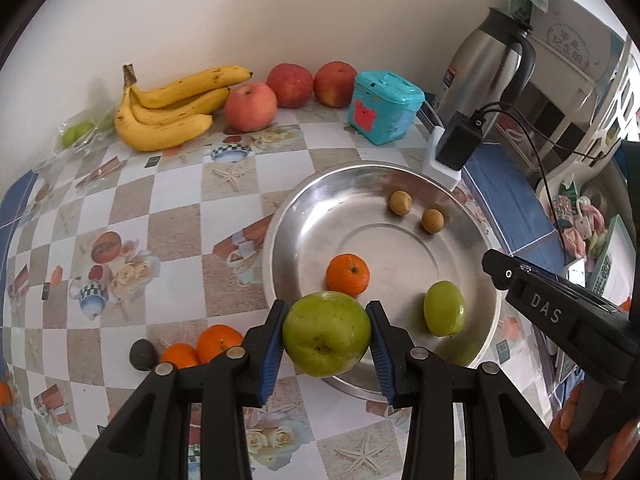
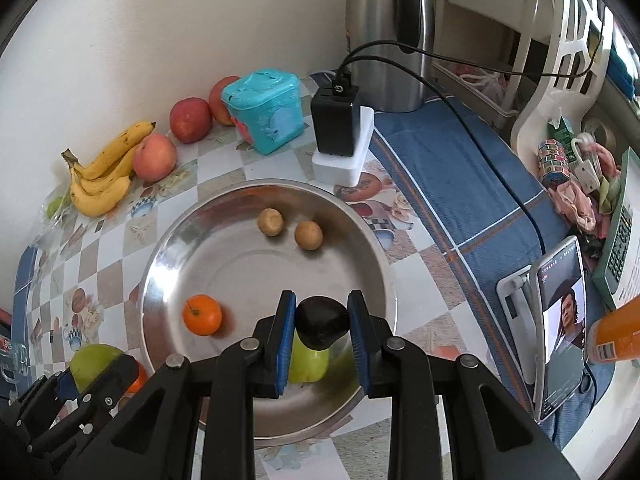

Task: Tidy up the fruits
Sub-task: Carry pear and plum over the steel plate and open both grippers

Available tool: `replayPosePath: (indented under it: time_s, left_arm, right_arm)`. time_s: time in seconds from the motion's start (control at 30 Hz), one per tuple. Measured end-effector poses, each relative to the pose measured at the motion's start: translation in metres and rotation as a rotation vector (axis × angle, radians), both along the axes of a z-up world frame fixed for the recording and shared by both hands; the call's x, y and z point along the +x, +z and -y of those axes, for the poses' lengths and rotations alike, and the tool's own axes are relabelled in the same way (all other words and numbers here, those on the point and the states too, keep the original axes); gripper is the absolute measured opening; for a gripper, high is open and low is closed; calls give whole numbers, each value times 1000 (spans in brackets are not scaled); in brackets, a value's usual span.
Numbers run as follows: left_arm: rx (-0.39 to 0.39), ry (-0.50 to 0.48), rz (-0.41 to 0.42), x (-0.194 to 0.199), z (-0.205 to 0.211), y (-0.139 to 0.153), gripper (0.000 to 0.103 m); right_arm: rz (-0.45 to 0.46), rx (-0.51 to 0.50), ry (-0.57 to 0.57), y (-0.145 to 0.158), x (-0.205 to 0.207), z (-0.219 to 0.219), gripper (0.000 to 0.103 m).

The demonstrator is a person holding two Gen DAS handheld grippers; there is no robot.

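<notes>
Left gripper (image 1: pixel 327 336) clamped on green apple (image 1: pixel 327 334), rim at 6 o'clock of steel bowl (image 1: pixel 280 216). Right gripper (image 2: pixel 322 322) pinching dark fruit (image 2: pixel 322 322) over bowl. Apple firm, smooth, slip-prone: grip widest girth.

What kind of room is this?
Probably a home kitchen or dining corner: a patterned tablecloth, a steel kettle, and bananas by the wall.

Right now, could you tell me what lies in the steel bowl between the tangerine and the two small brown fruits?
Nothing: that stretch of the steel bowl is bare between the tangerine and the two small brown fruits, as the right wrist view shows.
</notes>
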State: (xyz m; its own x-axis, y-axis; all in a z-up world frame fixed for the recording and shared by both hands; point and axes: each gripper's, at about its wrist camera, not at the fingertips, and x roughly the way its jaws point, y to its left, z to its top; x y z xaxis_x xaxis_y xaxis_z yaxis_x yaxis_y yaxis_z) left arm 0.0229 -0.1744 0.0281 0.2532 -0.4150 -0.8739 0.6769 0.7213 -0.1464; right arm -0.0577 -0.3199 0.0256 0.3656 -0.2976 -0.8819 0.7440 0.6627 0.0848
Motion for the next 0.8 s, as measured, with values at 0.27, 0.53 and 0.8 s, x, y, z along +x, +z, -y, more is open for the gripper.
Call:
replayPosePath:
  time_s: [0.27,0.53,0.8]
  left_arm:
    - [26,-18,-6,-4,9,-11,42]
    - [49,-26,-12,-5,14,-19,42]
    - [59,-34,-21,-5,17,-26,42]
  right_arm:
    - [-3,11,19,-4,6,-1,28]
    - [-23,31,41,-16,13,-3,28]
    - [-39,53,50,-24,18,-4,28]
